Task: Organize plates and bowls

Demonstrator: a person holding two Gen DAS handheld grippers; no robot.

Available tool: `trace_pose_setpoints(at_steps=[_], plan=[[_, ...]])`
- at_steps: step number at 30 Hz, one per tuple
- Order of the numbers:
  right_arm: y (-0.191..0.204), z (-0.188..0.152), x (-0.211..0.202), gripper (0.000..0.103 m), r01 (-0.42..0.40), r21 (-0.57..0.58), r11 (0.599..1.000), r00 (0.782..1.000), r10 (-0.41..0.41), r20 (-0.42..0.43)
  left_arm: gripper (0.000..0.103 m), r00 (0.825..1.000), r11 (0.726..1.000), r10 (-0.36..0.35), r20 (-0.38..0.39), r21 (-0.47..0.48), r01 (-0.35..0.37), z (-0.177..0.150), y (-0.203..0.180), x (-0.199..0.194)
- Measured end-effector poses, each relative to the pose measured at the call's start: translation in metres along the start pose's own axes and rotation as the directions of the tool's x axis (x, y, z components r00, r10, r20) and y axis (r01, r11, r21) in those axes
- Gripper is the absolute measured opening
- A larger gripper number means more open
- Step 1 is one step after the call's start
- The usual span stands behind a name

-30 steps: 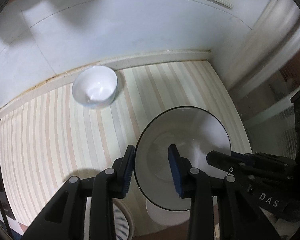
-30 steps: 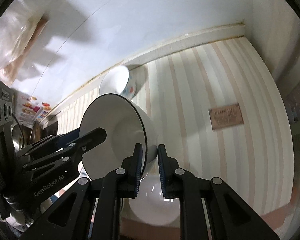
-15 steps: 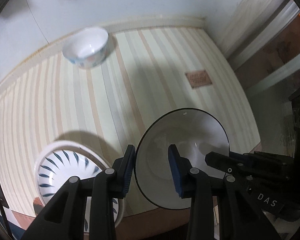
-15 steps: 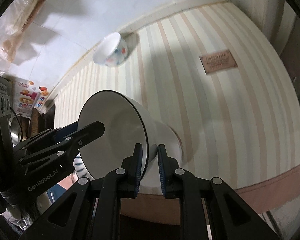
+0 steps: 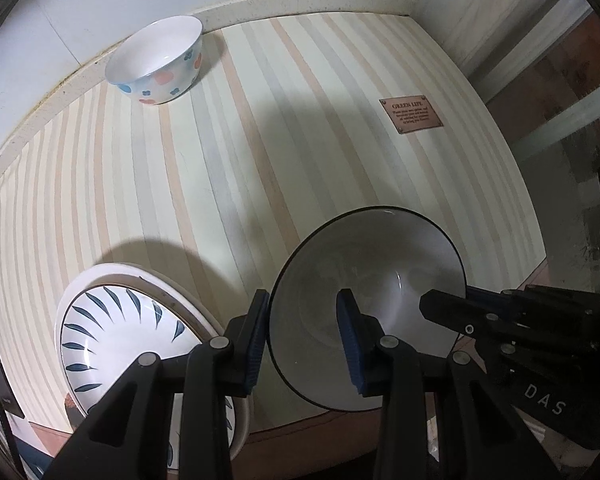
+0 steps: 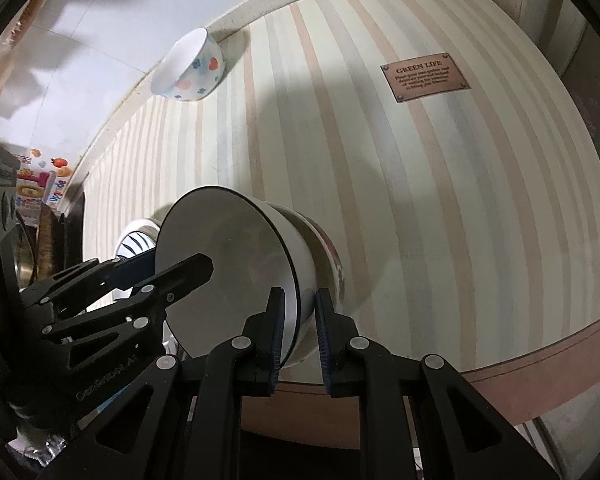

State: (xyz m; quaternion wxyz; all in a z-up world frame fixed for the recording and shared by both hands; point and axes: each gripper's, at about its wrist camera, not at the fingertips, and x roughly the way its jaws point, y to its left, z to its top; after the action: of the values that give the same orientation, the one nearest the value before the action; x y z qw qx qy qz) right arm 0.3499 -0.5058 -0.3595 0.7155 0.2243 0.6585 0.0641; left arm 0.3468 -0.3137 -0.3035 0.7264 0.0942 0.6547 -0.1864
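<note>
Now, held bowl: a white glazed bowl with a thin dark rim is hanging over the near edge of the striped table, carried by both grippers at once.
Shape and finish: round, smooth and glossy, its wall flaring from a narrow foot to a wide mouth; reddish marks are showing on the outside near the foot in the right wrist view.
Facing: in the left wrist view its mouth is opening toward the camera, so it is sitting roughly mouth-up; in the right wrist view it is appearing side-on, foot toward the table.
Left gripper: its blue-padded fingers are standing narrowly apart across the bowl's rim, one pad outside the wall and one inside, gripping it.
Right gripper: its jaws are nearly together, pinching the rim on the opposite side, one pad each side of the wall.
Leaf-pattern plate: a round white plate with dark blue leaf strokes is lying flat just left of the bowl, resting on a plain white dish.
Small bowl: white with blue and pink spots, it is standing upright at the far edge by the wall, well apart.
Table: cream cloth with pale tan and grey stripes.
Label: a brown rectangular patch reading "GREEN LIFE".
</note>
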Motion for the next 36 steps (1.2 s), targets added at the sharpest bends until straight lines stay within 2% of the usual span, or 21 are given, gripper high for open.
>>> trace_pose_setpoints(at_steps=[8,13,18,21,22,24,26,30,36], plan=[[0.005,0.005,0.003,0.018,0.066,-0.03,0.997,0.998,-0.067,-0.022,0.032,1.0,1.0,0.007,-0.014,0.008,-0.007,-0.001,-0.002,0.006],[0.003,0.007,0.001,0.018,0.051,-0.024,0.998,0.998,-0.052,-0.036,0.032,1.0,1.0,-0.007,-0.007,0.001,0.007,0.002,-0.001,0.0],[0.003,0.013,-0.019,0.018,0.036,-0.014,0.999,0.999,-0.036,-0.028,0.032,0.998,0.999,-0.037,0.05,-0.033,0.039,0.008,0.014,-0.03],[0.007,0.03,-0.042,0.019,0.016,-0.006,1.0,1.0,-0.016,0.004,0.032,0.993,0.993,-0.053,0.103,-0.096,0.063,0.022,0.04,-0.053],[0.01,0.04,-0.05,0.021,0.004,-0.006,1.0,1.0,-0.004,0.02,0.033,0.992,0.99,-0.05,0.118,-0.126,0.065,0.03,0.051,-0.059],[0.022,0.061,-0.061,0.04,-0.029,-0.014,0.999,0.999,0.029,0.043,0.036,0.989,0.978,-0.037,0.146,-0.197,0.065,0.049,0.081,-0.065],[0.032,0.088,-0.062,0.049,-0.066,-0.025,0.997,0.996,0.068,0.06,0.036,0.989,0.963,-0.015,0.15,-0.263,0.055,0.069,0.109,-0.063],[0.061,0.152,-0.041,0.05,-0.097,-0.07,0.993,0.992,0.102,0.08,0.036,0.99,0.926,0.011,0.141,-0.375,0.043,0.112,0.165,-0.045],[0.099,0.245,0.026,0.049,-0.109,-0.115,0.987,0.992,0.117,0.057,0.036,0.995,0.889,-0.006,0.095,-0.455,0.049,0.165,0.212,0.005]])
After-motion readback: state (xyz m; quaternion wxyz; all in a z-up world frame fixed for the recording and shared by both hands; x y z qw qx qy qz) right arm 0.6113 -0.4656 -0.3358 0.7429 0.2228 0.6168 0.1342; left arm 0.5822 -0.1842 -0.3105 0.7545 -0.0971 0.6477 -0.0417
